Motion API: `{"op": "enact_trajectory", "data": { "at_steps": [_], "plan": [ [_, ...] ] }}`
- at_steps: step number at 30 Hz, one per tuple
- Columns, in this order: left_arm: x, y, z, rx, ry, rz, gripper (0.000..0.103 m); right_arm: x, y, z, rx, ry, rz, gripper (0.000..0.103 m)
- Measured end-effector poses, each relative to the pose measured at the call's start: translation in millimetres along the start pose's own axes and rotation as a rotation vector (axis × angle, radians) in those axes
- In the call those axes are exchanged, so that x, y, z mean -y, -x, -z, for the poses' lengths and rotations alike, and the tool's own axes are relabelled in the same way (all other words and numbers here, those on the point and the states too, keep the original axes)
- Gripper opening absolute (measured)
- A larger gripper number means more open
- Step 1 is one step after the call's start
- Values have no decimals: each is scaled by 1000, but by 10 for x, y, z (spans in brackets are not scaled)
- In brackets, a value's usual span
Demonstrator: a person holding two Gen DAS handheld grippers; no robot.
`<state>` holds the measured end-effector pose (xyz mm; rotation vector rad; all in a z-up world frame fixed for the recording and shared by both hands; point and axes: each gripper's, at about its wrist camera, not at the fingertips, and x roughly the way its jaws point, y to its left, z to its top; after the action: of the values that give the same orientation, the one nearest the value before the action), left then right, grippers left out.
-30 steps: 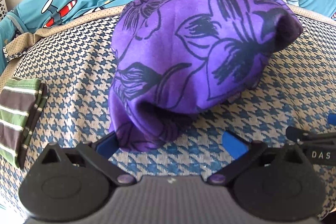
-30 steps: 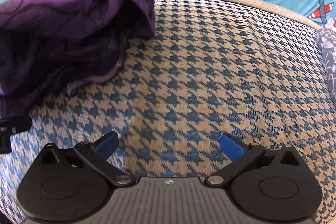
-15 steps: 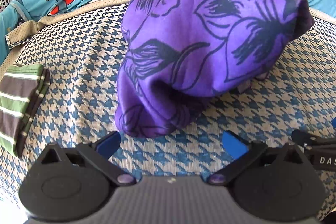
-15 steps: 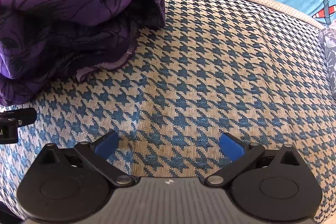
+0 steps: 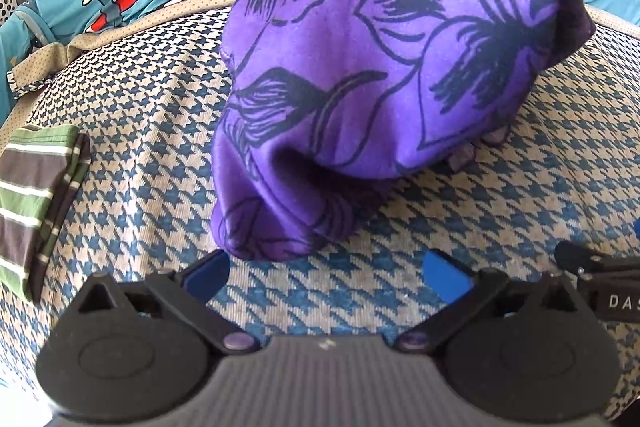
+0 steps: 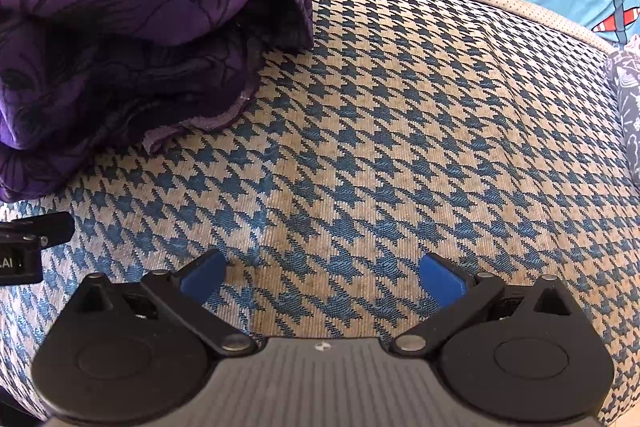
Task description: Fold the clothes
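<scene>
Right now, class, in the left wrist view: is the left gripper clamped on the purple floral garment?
No: the left gripper is open, its blue pads spread apart over the houndstooth cover, with the purple floral garment lying just beyond them.

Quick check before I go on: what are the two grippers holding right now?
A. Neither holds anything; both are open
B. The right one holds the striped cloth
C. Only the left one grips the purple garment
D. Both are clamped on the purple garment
A. The left gripper and the right gripper both show their blue fingers spread apart over bare houndstooth fabric, while the purple floral garment lies bunched and ungripped.
</scene>
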<state>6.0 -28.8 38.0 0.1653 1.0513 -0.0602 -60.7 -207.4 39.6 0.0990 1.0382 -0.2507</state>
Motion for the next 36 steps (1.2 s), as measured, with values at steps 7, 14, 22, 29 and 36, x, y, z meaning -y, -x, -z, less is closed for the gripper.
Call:
{"op": "enact_trajectory", "data": {
  "at_steps": [7,14,22,29,36],
  "plan": [
    [-13,-10,7,-2,-10,0,103,-4,-14,-1,1,2,0,103],
    [0,-14,-2,-1,-12,-1,103,-8,-53,-9,0,5,1,103],
    [8,-11,10,-2,-20,1,103,-9,-10,4,1,7,2,103],
    [9,-6,36,2,-40,-2,103,2,-34,-6,4,8,1,103],
    [36,33,51,23,-64,-17,103,16,-80,-17,21,5,-1,103]
  ]
}}
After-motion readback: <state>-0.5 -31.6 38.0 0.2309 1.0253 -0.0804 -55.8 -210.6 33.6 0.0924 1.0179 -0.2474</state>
